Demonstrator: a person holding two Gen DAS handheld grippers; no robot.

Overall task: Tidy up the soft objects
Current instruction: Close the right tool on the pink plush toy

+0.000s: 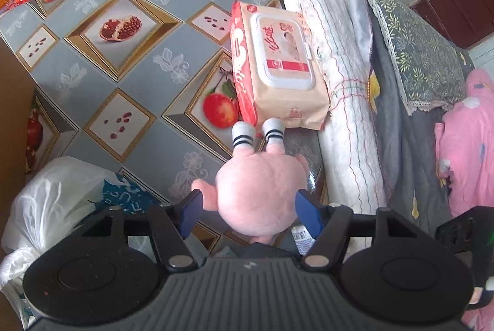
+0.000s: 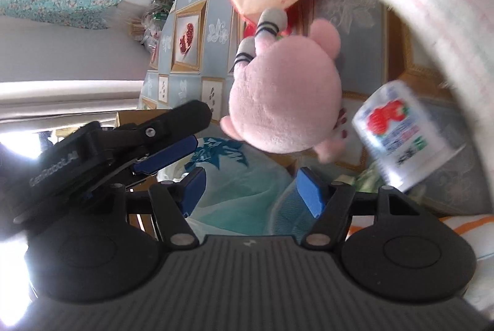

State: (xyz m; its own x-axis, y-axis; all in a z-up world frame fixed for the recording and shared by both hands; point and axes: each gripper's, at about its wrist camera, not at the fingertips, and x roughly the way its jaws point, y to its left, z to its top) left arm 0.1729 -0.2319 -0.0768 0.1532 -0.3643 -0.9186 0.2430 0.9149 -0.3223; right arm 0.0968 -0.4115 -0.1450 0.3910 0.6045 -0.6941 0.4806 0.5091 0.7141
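Note:
A pink plush toy (image 1: 262, 189) with striped white socks sits between the blue pads of my left gripper (image 1: 250, 212). Its feet point at a pack of wet wipes (image 1: 278, 65). The jaws stand open: the right pad is at the toy's side and a small gap shows at the left pad. In the right wrist view the plush toy (image 2: 284, 102) is ahead of and above my right gripper (image 2: 251, 195), which is open with nothing between its pads. One of the left gripper's fingers (image 2: 185, 115) shows to the left of the toy.
The table (image 1: 123, 77) has a pomegranate-print cover. A rolled white blanket (image 1: 336, 77) lies along its right edge, against the wipes. A white plastic bag (image 1: 55, 201) sits near left. A strawberry-label can (image 2: 404, 133) stands right of the toy. Pink bedding (image 1: 466, 145) is far right.

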